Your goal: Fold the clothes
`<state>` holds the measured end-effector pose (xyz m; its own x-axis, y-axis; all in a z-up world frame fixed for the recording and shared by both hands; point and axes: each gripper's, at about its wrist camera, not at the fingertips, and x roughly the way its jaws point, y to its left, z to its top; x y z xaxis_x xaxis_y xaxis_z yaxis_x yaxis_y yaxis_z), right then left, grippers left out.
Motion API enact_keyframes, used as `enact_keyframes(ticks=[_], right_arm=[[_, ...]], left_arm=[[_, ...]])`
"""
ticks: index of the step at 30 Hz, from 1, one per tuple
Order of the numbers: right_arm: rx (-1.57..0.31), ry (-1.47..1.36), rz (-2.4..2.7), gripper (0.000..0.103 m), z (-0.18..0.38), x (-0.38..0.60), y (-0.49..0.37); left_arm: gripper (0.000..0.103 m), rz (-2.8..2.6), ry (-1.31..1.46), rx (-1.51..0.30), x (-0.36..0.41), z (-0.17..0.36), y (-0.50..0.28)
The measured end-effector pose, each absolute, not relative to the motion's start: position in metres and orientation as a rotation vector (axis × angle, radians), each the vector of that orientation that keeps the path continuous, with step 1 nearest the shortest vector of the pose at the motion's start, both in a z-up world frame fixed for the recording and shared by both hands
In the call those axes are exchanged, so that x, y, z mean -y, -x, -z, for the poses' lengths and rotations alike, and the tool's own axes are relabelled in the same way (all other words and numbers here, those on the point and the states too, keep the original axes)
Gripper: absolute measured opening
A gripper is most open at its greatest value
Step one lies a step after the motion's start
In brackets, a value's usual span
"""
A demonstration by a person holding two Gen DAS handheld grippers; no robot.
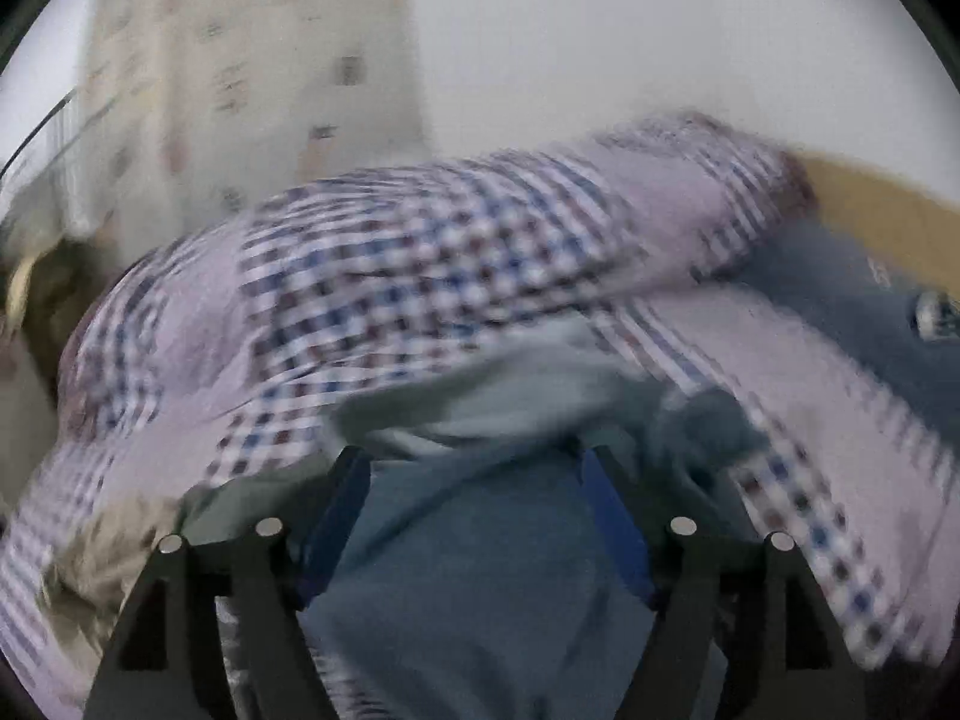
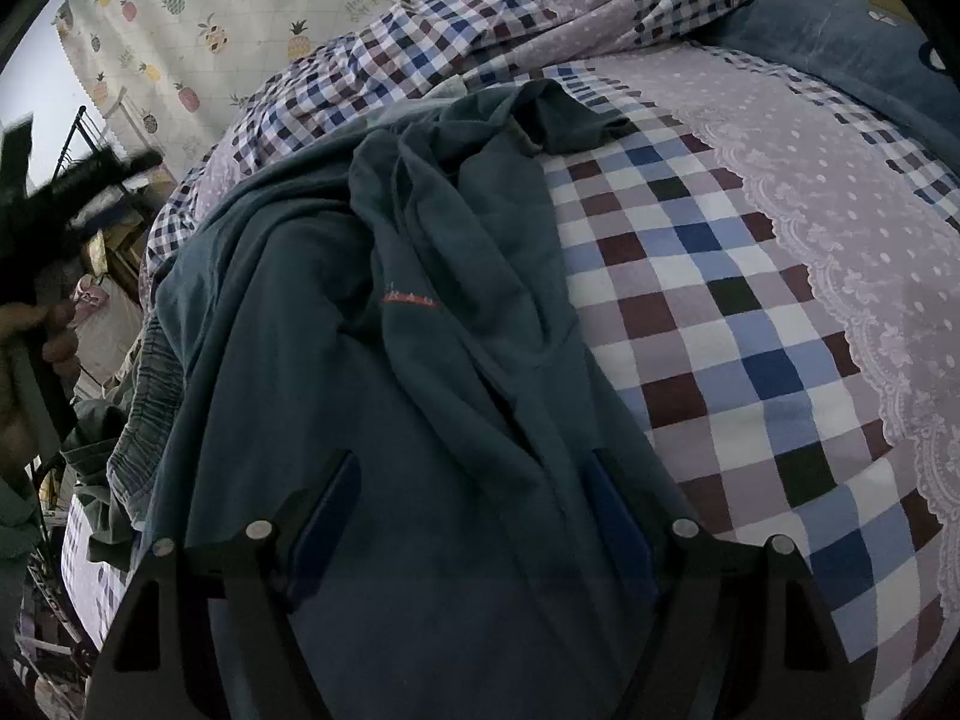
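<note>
both hand-held grippers, left point(image 1: 477, 468) and right point(image 2: 474, 474), hover spread wide over the teal garment point(image 2: 360, 360) on the checked bedspread point(image 2: 750, 312).

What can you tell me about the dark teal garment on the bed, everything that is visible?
The dark teal garment looks like soft knit cloth, with a small orange mark on it. It lies crumpled and unfolded, with long creases, on the checked bedcover, beside a greenish garment with a gathered waistband. The right gripper stands open over it, fingers on either side of a fold.
</note>
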<state>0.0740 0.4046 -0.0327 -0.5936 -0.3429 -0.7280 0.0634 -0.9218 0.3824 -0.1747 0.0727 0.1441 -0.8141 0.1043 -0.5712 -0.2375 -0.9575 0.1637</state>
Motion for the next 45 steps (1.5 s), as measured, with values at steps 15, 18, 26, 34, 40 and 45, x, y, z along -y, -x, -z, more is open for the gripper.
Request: enact_keyframes(ticks=[15, 18, 26, 34, 40, 45], right_arm=[[0.461, -1.289, 2.564, 0.08, 0.034, -0.405, -0.076], [0.457, -1.294, 2.565, 0.08, 0.035, -0.404, -0.076], [0.428, -1.316, 2.569, 0.08, 0.039, -0.402, -0.076], [0.419, -1.324, 2.568, 0.08, 0.04, -0.401, -0.077], [0.416, -1.325, 2.571, 0.08, 0.04, -0.4, -0.077], [0.408, -1.326, 2.573, 0.08, 0.04, -0.399, -0.077]], left_arm=[[0.019, -2.712, 1.131, -0.639, -0.128, -0.072, 0.209], [0.006, -2.73, 1.121, -0.553, -0.118, -0.081, 0.208], [0.003, -2.967, 0.932, -0.291, -0.051, -0.136, 0.197], [0.003, -3.267, 0.825, 0.081, 0.074, -0.16, 0.168], [0.005, -3.355, 0.997, 0.295, 0.149, -0.13, 0.148], [0.037, -3.372, 1.047, 0.283, 0.161, -0.118, 0.137]])
